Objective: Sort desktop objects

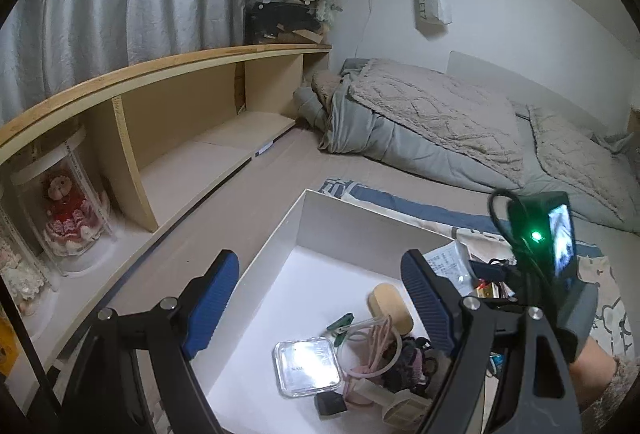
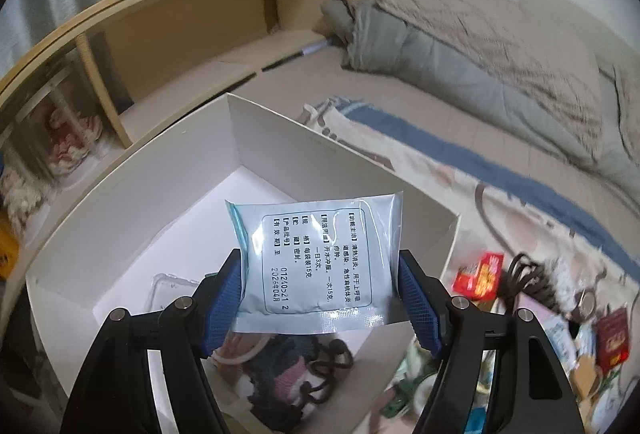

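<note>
The right gripper (image 2: 320,290) pinches a pale blue sachet (image 2: 316,258) by its two side edges, the blue pads pressed against the packet, which stands flat and upright with its printed panel facing the camera. It hangs over the near right corner of a white box (image 2: 132,186) that sits on the bed. The left gripper (image 1: 316,298) is spread wide with nothing between its pads, hovering above the left part of the same box. Inside the box, toward the near end, lie a clear square case (image 1: 306,366), a green clip (image 1: 340,324), a tan oval piece (image 1: 390,302), a pink cable (image 1: 376,350) looped beside the case, and a dark heap of hair ties (image 1: 412,362). From the left wrist view the right gripper's body shows at the box's right wall, with a green light (image 1: 536,235) on it and a sleeve (image 1: 616,382) behind. To the right of the box, on a patterned cloth (image 2: 452,170) with a blue stripe, sits a loose clutter: a red packet (image 2: 480,276), a dark cord (image 2: 524,274), a dark red box (image 2: 612,338); the rest is too blurred to name. A grey quilt (image 1: 432,122) is bunched at the far end of the bed. Along the left runs a wooden shelf (image 1: 168,74), with a doll (image 1: 66,210) in a clear case in its near compartment, and a curtain (image 1: 120,2) above.
</note>
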### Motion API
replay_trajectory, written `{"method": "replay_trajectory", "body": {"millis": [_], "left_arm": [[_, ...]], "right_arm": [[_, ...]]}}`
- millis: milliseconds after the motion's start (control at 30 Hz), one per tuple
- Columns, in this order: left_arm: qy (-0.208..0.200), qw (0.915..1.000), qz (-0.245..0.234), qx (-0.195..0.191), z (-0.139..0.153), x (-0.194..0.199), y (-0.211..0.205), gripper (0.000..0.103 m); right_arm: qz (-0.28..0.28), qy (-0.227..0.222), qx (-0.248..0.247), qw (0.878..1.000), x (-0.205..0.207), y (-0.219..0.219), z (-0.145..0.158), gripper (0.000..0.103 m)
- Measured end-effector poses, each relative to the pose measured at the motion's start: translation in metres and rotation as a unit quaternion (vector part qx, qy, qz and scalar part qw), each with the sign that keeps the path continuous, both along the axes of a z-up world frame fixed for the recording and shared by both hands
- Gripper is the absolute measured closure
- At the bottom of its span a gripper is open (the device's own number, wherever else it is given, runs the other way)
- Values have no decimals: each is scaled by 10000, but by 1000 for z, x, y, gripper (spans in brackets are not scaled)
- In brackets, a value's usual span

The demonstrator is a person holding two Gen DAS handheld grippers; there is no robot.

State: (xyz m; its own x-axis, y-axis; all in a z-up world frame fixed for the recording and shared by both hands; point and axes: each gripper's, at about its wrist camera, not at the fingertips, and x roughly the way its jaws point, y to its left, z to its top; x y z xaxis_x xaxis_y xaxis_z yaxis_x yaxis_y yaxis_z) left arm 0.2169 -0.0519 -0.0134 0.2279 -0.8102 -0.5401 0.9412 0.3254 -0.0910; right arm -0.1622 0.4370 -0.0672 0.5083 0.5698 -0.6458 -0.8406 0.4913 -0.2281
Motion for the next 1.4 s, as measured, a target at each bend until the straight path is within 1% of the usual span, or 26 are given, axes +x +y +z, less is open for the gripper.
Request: {"method": "replay_trajectory", "body": {"millis": [67,267,300,367,467,733,900,1067,1167,1300,1400], "left_arm": [[-68,10000,6,8,-1,-1,-1,19],[-246,9997,66,26,-4,1,1,19],[-248,9997,70,37,-5,2,1,19],[-248,9996,90,60,-5,4,2,19],[-263,9995,134,80,-6,6,4,19],[-249,9995,200,54,-4,8,8,19],[-313,9993,180,30,-2,6,10,19],[-369,9992,125,36,-1,3,12,19],[-410,9991,111,18,1,2,14,19],[-427,9990,91,-7,4,0,16,18],[-397,9992,82,-27,7,-2,19,14]], "right_arm": [[-32,104,46,9999,0,2,0,29],[44,25,202,9998,-7,8,2,29],[46,-28,270,9996,-8,8,3,27],[-17,-166,397,9991,-11,7,5,14],[-18,-188,520,9985,-15,7,8,2],[92,-396,666,9970,-29,2,18,1],[38,-401,731,9965,-31,-4,23,1],[-6,-315,794,9963,-33,-11,27,1],[-4,-379,819,9959,-37,-16,30,1],[69,-478,972,9941,-45,-27,42,1],[140,-571,1088,9923,-54,-38,55,1]]}}
